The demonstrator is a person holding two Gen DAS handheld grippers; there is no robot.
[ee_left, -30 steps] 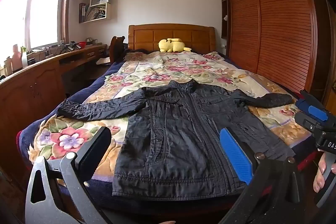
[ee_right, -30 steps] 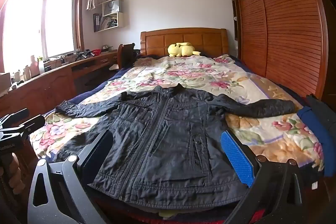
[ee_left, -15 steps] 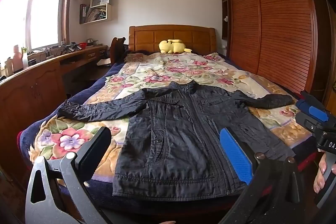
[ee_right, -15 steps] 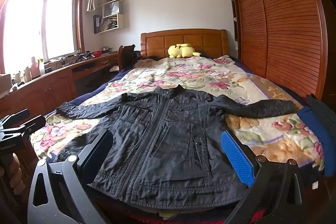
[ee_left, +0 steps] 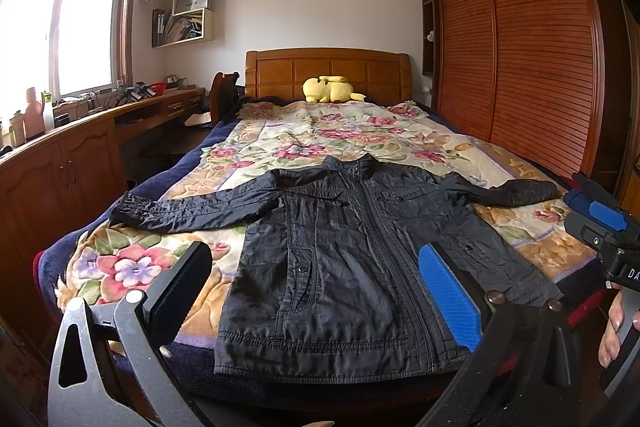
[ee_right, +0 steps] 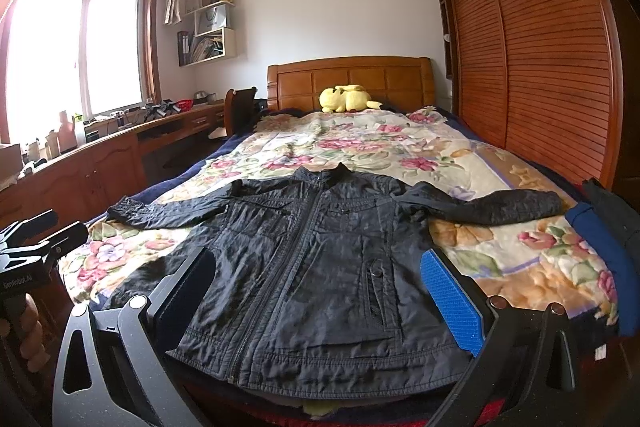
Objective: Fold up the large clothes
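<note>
Black jacket (ee_left: 352, 267) lies front-up and zipped on the floral blanket (ee_left: 132, 267) at the foot of a wooden bed, sleeves spread to either side; the left gripper (ee_left: 316, 291) is held level above the hem, its fingers spread wide and grasping nothing; at the right edge a hand (ee_left: 614, 331) wraps the right gripper's handle. From the right wrist, the jacket (ee_right: 320, 267) sits flat below the right gripper (ee_right: 316, 291), likewise released and empty; a yellow plush toy (ee_right: 346, 99) rests against the headboard.
</note>
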